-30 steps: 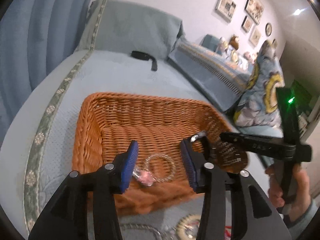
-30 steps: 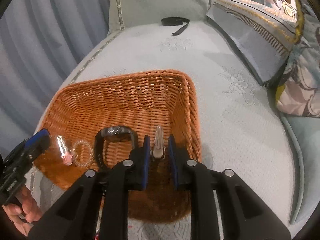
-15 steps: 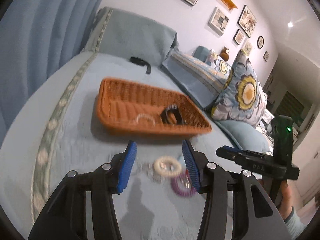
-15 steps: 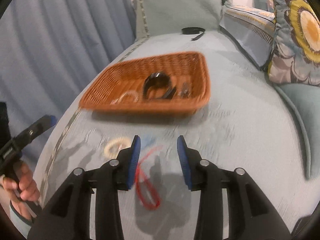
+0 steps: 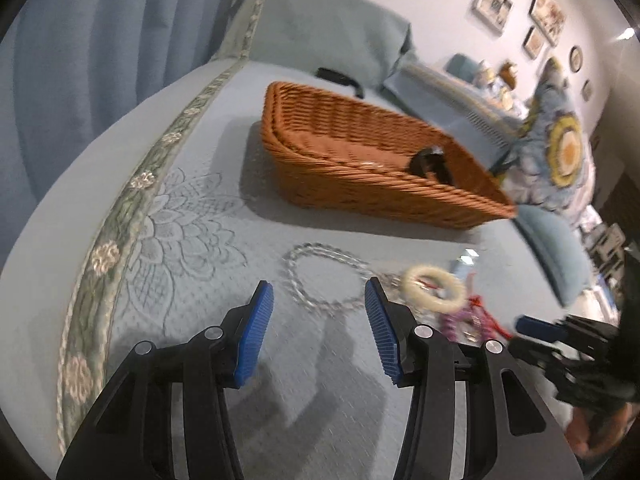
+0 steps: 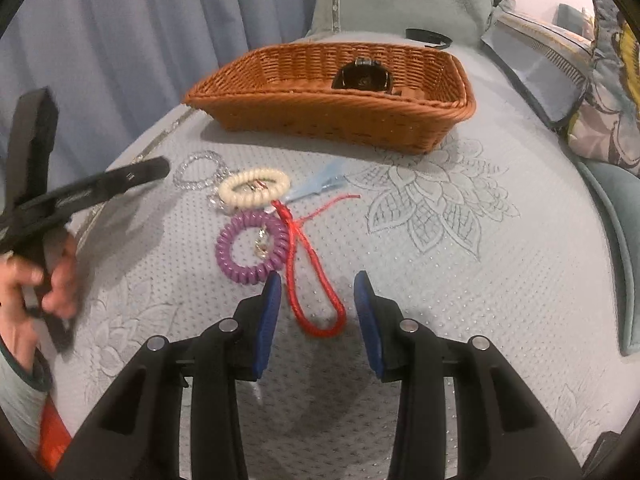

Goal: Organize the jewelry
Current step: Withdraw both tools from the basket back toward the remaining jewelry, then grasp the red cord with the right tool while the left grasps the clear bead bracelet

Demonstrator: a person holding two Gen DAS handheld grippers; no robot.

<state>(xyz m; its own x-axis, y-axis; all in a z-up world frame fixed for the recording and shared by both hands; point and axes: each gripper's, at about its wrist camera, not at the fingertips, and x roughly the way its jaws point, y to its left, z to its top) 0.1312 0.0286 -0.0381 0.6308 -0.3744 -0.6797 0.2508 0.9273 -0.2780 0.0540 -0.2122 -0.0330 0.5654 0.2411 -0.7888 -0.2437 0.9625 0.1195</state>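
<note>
A brown wicker basket (image 6: 440, 116) (image 5: 360, 184) stands on the bed with a black watch (image 6: 362, 76) (image 5: 430, 162) inside. In front of it lie a clear bead bracelet (image 5: 324, 280) (image 6: 198, 170), a cream ring bracelet (image 6: 254, 188) (image 5: 434, 288), a purple coil bracelet (image 6: 250, 250), a red cord (image 6: 316, 280) and a light blue clip (image 6: 320, 184). My left gripper (image 5: 318, 324) is open and empty just before the clear bracelet. My right gripper (image 6: 318, 316) is open and empty, its jaws either side of the red cord's loop.
The bed cover (image 6: 480, 280) is pale blue with stitched flowers. Pillows (image 5: 328, 28) and a flowered cushion (image 5: 560, 152) lie behind and right of the basket. A black strap (image 6: 426, 36) lies near the pillow. Blue curtains (image 5: 80, 60) hang on the left.
Both grippers pulled back from the basket and dropped low over the loose jewelry. The right gripper let go of the hair clip into the basket and now stands open.
</note>
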